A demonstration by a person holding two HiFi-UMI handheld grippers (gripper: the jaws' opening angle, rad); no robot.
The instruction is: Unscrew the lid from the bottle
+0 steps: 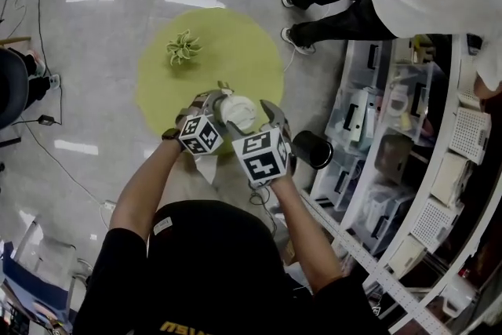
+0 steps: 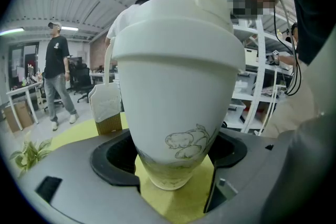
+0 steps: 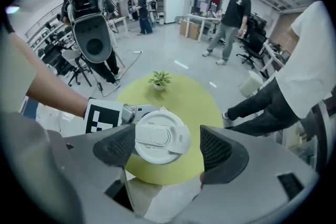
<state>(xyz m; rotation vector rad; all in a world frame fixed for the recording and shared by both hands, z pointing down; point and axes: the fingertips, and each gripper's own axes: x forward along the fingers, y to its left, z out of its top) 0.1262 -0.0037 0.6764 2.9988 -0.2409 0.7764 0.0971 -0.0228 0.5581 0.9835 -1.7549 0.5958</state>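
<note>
Pinching the white bottle [image 2: 173, 97] above the yellow tabletop's [image 1: 165, 90] near edge, the left claw [image 2: 170, 165] steadies it while the spread right claw [image 3: 168, 148] straddles the lid [image 3: 160, 136] and should close squarely on its rim before twisting.

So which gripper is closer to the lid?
Right. The right gripper has its open jaws either side of the lid; the left gripper grips the bottle lower down.

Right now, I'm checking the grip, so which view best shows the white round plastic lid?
Right gripper view: the white round plastic lid appears large, top-down, between open jaws. Left gripper view shows its side atop the white bottle; head view, small.
</note>
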